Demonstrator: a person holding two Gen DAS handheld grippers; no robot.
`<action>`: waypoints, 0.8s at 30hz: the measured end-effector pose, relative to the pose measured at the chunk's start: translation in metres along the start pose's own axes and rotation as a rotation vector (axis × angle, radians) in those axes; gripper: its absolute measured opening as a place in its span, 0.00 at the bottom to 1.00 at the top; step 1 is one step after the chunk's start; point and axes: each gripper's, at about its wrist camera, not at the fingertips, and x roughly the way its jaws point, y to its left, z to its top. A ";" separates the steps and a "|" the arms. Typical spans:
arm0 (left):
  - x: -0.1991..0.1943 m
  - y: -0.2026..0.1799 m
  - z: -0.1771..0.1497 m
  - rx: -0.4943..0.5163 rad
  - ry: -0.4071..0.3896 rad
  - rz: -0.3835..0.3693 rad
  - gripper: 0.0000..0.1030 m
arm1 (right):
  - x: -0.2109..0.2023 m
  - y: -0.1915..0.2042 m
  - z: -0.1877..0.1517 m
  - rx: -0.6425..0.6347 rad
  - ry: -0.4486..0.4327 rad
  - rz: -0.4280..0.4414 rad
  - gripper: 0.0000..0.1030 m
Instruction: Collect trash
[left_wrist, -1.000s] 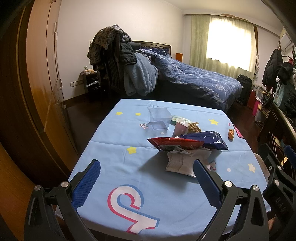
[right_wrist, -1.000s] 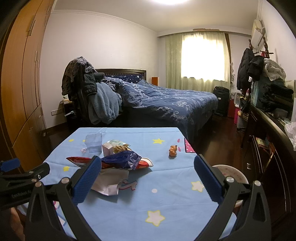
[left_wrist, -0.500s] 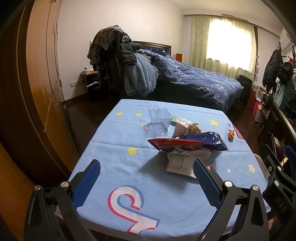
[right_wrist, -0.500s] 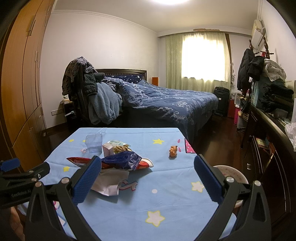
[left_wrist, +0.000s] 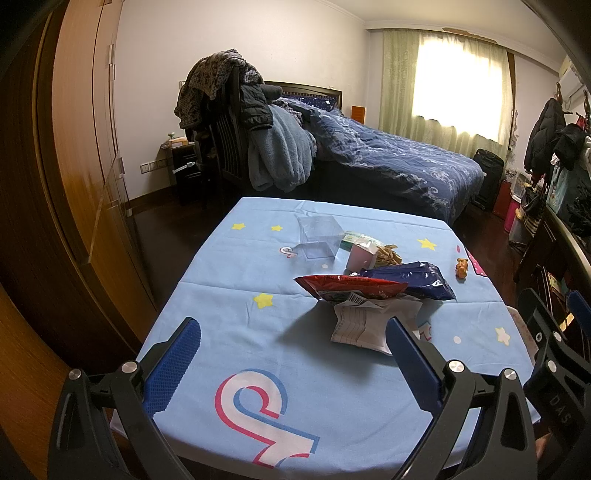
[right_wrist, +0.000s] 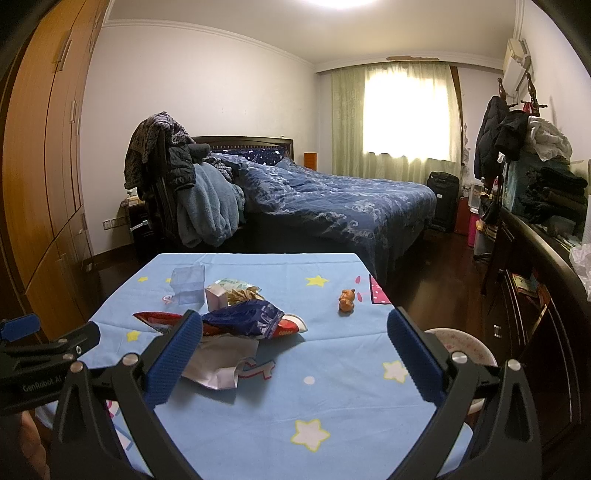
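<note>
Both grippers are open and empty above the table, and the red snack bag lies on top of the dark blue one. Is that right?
Not quite. The left wrist view shows the dark blue bag lying over the red snack bag. The rest holds: left gripper and right gripper are open and empty above the table.

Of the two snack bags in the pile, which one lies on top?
The dark blue snack bag. It rests across the red snack bag, which lies flatter on the table, its ends poking out either side.
</note>
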 end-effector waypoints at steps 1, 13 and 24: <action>0.000 0.000 0.000 0.000 -0.001 -0.001 0.97 | 0.000 0.000 0.000 0.000 0.000 0.000 0.97; -0.001 0.000 0.000 0.000 0.000 0.001 0.97 | 0.000 -0.001 0.001 0.000 0.002 0.001 0.97; 0.002 0.003 0.002 -0.001 0.008 0.001 0.97 | 0.004 0.000 -0.005 0.001 0.004 -0.002 0.97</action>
